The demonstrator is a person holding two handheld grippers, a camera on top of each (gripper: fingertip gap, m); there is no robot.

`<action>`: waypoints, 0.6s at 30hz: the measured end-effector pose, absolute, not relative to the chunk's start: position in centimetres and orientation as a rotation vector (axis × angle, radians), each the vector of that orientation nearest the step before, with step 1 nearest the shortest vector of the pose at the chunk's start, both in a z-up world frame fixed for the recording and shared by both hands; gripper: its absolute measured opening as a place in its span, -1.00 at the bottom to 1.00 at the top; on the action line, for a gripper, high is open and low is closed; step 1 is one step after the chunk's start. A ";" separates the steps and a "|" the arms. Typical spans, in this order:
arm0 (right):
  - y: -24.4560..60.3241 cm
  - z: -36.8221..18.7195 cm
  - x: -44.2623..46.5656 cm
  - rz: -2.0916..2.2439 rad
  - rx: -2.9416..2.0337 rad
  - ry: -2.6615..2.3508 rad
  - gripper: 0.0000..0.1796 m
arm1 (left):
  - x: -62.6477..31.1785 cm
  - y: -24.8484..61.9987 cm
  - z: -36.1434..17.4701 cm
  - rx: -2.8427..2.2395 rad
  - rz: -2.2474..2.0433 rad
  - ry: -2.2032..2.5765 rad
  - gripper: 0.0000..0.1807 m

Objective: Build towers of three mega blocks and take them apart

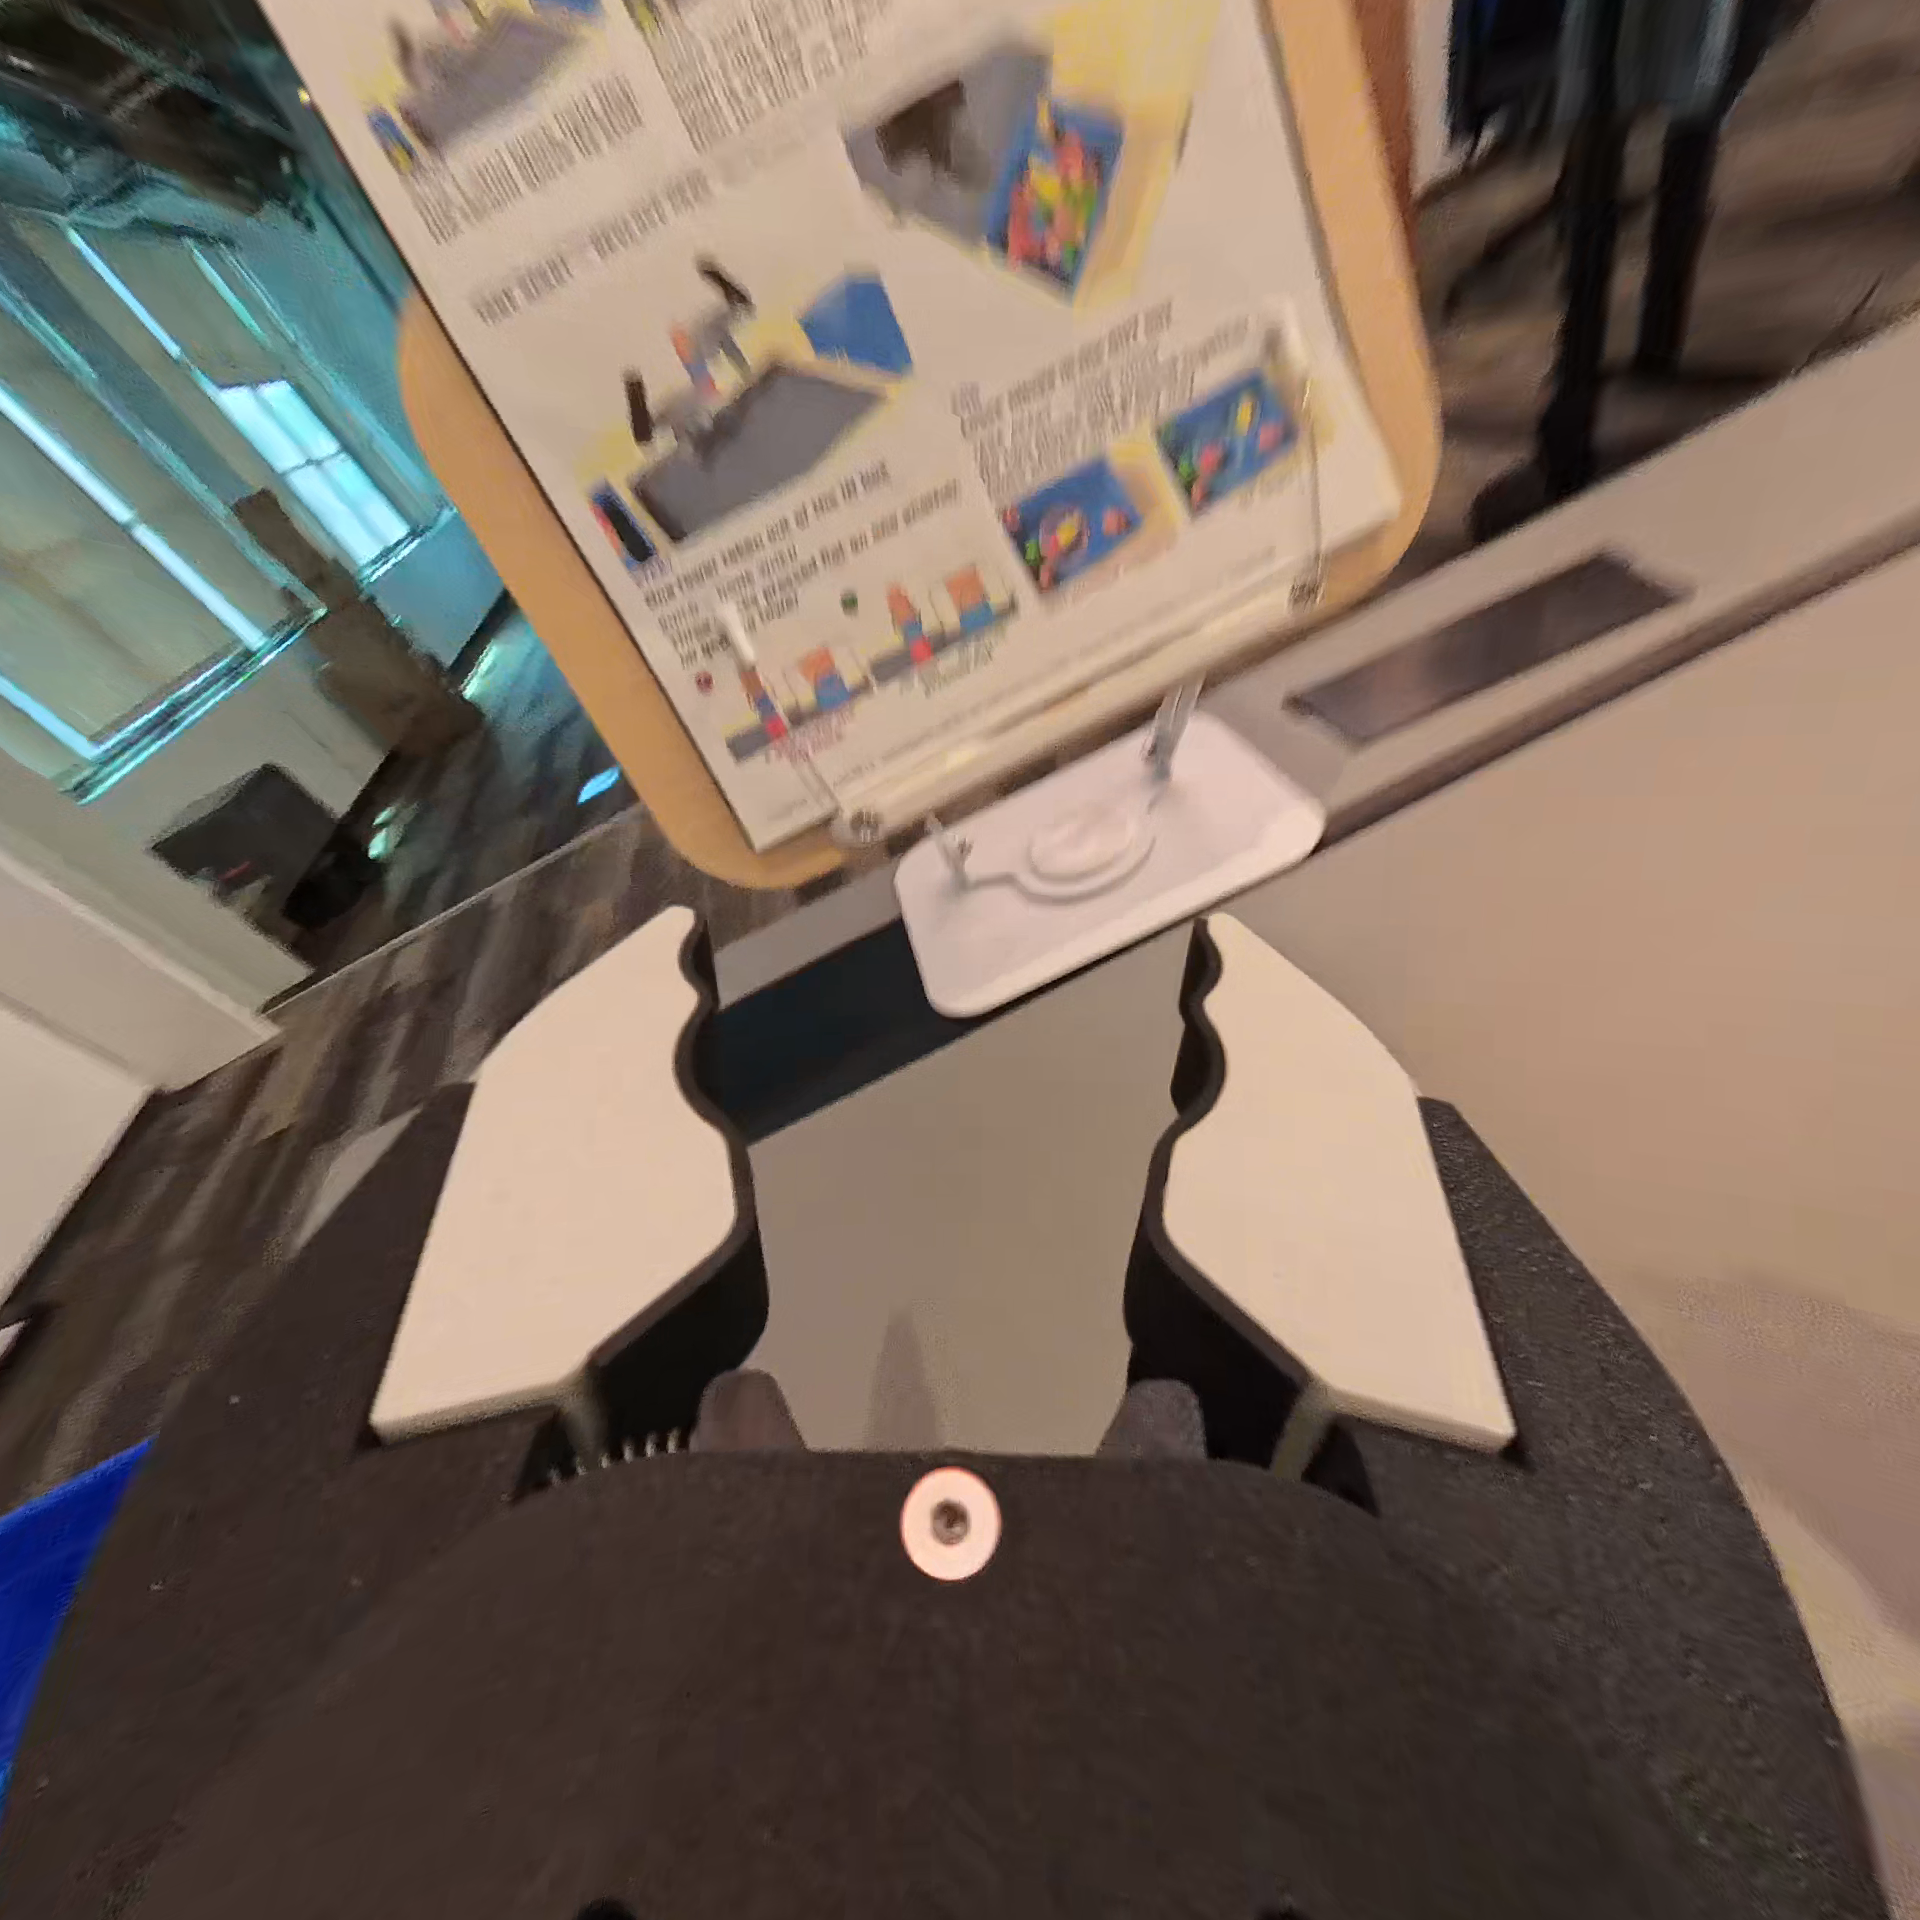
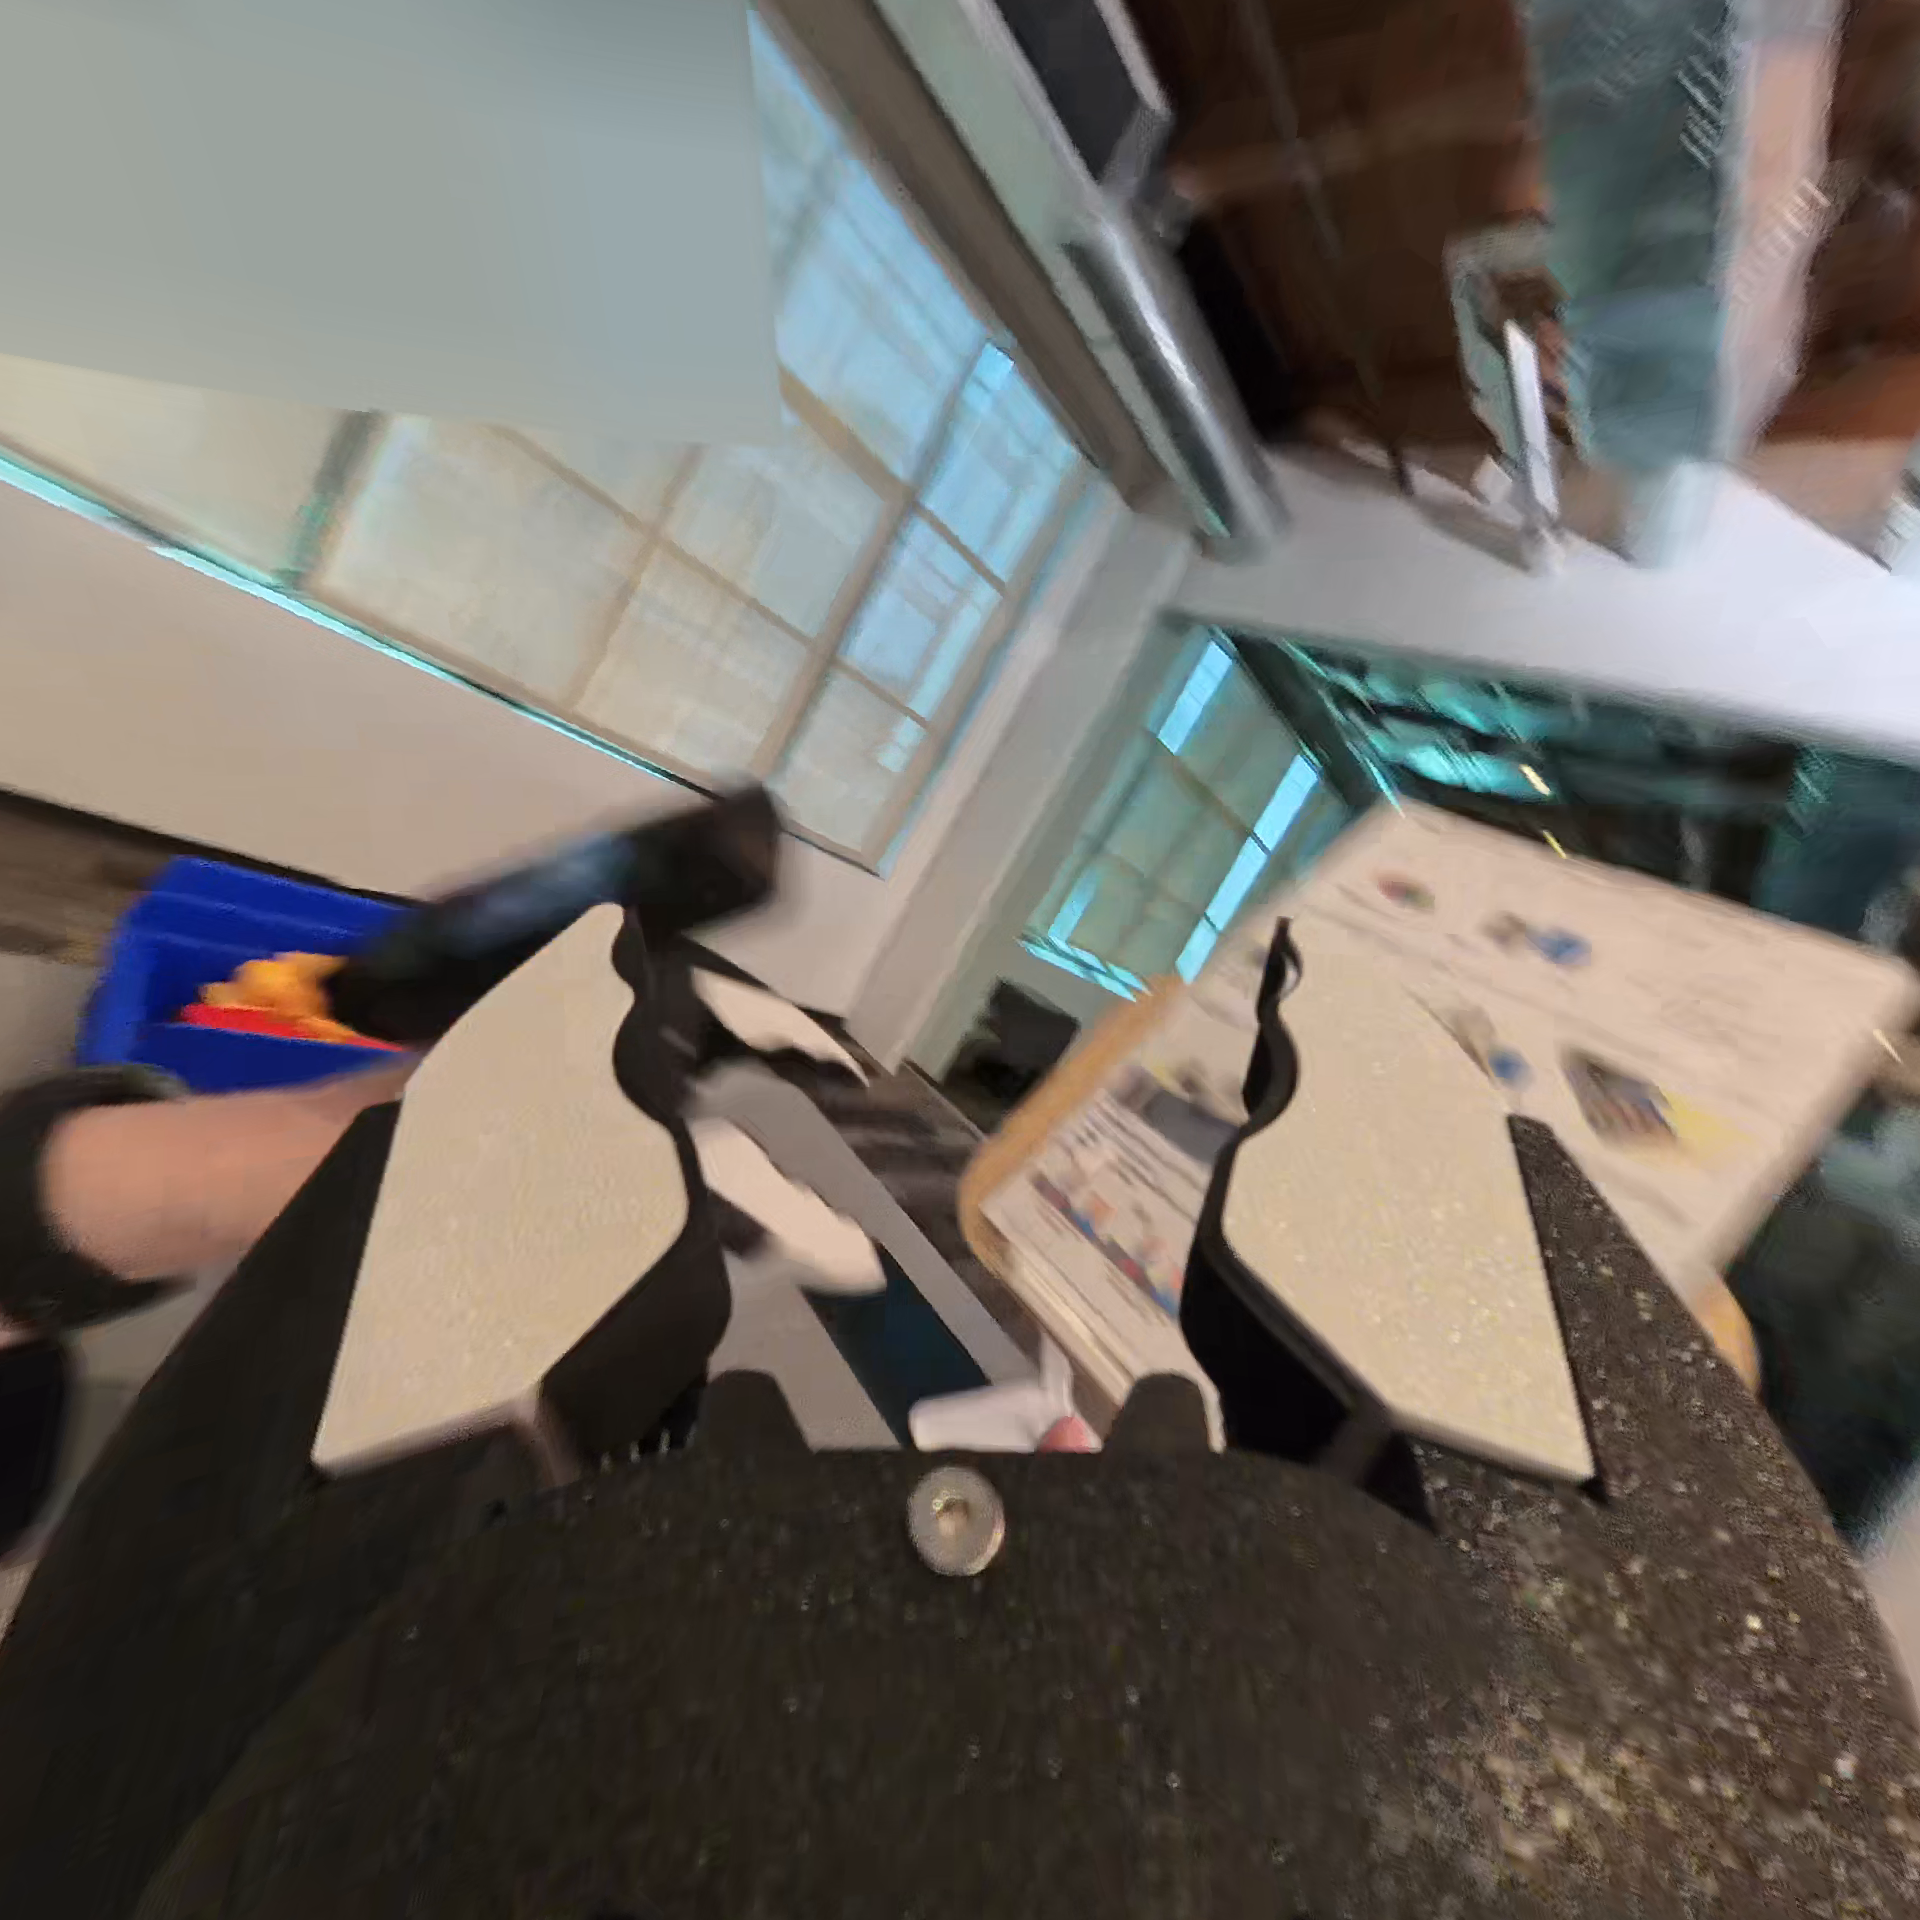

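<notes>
— Tongs first: our left tongs (image 1: 951, 1039) stand wide apart with nothing between them, held above the pale desk (image 1: 1558, 1039) and aimed at the instruction board (image 1: 883, 416) on its white stand (image 1: 1101, 883).

— And our right tongs (image 2: 951, 1039)?

— Spread just as wide and empty, tipped up toward the windows and ceiling. Neither pair touches anything.

— Where are the blocks?

— All we see of them is a red and orange heap in the blue bin (image 2: 208, 935), off to the left in the right wrist view, behind the other gripper and the hand (image 2: 187, 1174) holding it. No tower shows in either view.

— What could go wrong?

— The biggest risk, we think, is the board: the left tongs point straight at it, and a careless sweep could knock it off its stand. Next, both views are smeared, so a fast reach into the bin may land on the rim. Smallest, a grab into that heap might catch a block crookedly.
</notes>
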State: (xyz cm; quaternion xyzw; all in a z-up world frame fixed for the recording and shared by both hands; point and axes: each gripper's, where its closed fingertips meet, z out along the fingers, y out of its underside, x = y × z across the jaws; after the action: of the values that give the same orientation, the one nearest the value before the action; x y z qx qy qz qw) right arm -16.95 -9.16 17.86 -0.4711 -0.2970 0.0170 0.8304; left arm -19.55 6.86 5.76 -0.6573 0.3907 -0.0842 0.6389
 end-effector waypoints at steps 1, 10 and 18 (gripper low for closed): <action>-7.5 17.4 -14.0 0.004 -1.075 -0.534 0.21 | -19.8 6.3 7.1 -1.461 -0.268 0.867 -0.06; 1.4 0.9 0.6 -0.679 -1.928 -0.317 0.23 | -18.5 -11.7 19.0 -0.702 -1.027 0.907 0.00; 1.3 0.8 -4.8 -0.929 -1.949 -0.434 0.19 | -16.5 -24.2 16.3 -0.278 -1.039 1.166 -0.05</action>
State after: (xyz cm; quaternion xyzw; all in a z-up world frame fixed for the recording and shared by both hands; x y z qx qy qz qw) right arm -4.80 1.35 0.84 -0.7891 -0.1758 -0.3763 0.4525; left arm -16.48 -24.23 16.29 -0.1250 0.5239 -0.4666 0.7016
